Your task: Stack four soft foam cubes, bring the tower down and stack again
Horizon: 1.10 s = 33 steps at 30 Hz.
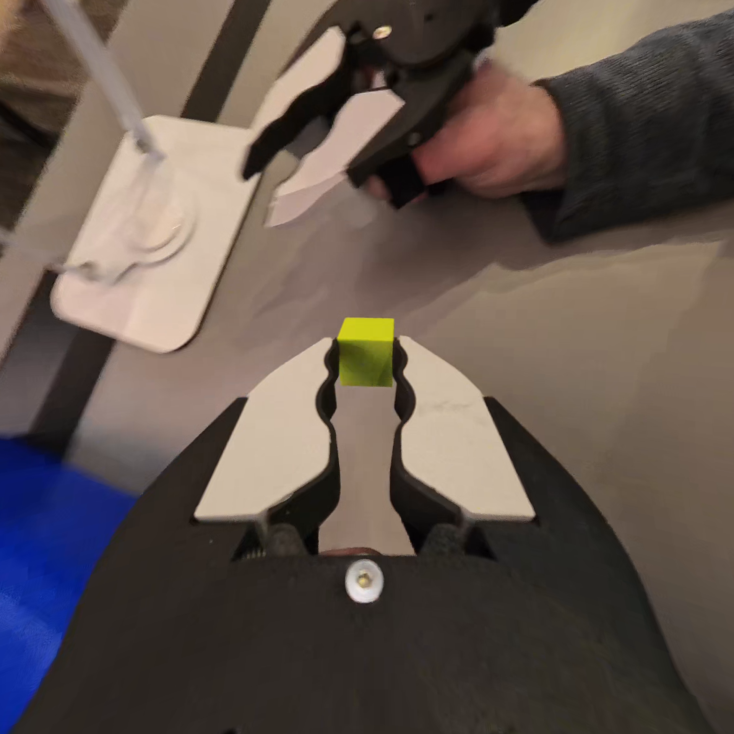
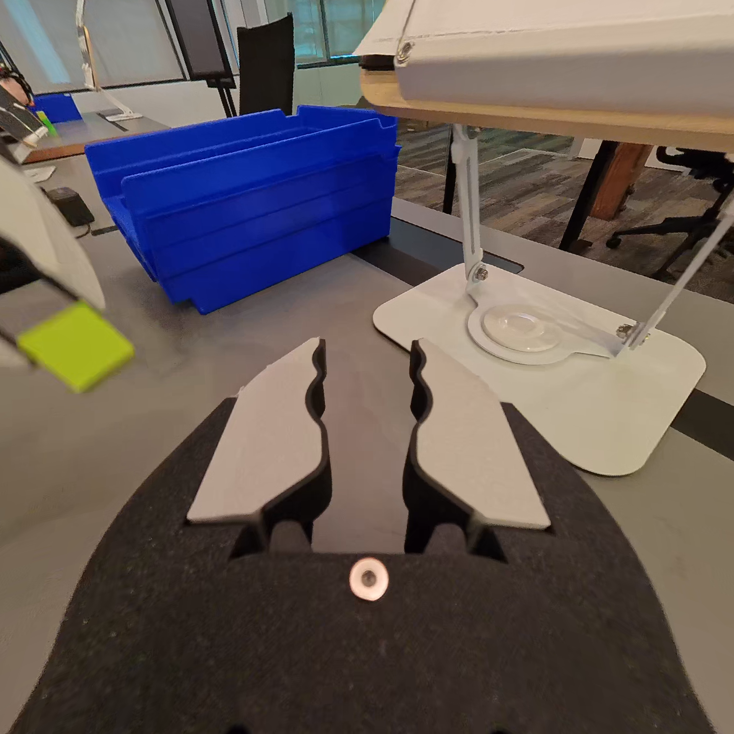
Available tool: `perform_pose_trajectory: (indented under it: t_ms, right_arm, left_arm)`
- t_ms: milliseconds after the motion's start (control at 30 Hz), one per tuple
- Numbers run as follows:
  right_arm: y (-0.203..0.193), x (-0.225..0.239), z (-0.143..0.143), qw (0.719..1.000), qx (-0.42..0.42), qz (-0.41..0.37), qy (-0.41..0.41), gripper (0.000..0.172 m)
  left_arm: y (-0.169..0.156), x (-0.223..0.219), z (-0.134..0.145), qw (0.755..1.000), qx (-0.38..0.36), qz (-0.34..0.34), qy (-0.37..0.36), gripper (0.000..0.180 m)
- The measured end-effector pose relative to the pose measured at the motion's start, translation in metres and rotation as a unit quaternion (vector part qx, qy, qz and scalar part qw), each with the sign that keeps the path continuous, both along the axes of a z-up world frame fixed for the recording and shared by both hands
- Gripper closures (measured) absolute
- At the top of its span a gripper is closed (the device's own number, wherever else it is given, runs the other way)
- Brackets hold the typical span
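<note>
Left gripper (image 1: 366,353) pinches a lime-green foam cube (image 1: 366,357) between both pads, at frame centre, clear of the grey table (image 1: 516,357). Right gripper (image 2: 367,349) stands spread with nothing between its fingers. A white stand base (image 2: 556,397) lies just right of its fingertips; stacked blue bins (image 2: 246,206) occupy the upper left. Beyond the table: patterned carpet, office chairs, glass partitions.
</note>
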State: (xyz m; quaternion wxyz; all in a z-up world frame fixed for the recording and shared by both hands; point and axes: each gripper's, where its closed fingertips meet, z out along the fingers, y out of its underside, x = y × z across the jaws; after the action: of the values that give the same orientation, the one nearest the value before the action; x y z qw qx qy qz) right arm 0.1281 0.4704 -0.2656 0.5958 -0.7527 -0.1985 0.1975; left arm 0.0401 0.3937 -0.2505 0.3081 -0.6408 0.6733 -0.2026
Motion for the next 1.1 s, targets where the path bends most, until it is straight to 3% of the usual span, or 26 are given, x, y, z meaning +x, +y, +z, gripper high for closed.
perform_pose_trajectory:
  t_ms: [267,400,1000,1100]
  right_arm:
    - [0.004,0.015,0.002,1.0,-0.001,-0.012,0.013,0.134]
    - [0.004,0.014,0.001,1.0,-0.004,-0.011,0.013,0.134]
    - [0.004,0.011,-0.002,1.0,-0.005,-0.009,-0.002,0.134]
    - [0.004,0.011,-0.002,1.0,-0.005,-0.009,-0.002,0.133]
  left_arm:
    - [-0.032,0.055,-0.053,0.992,-0.085,-0.065,-0.062,0.155]
    - [-0.034,0.056,-0.078,0.992,-0.096,-0.066,-0.036,0.155]
    - [-0.033,0.034,-0.088,0.992,-0.1,-0.068,-0.014,0.155]
    - [-0.033,0.032,-0.088,0.993,-0.093,-0.069,-0.012,0.144]
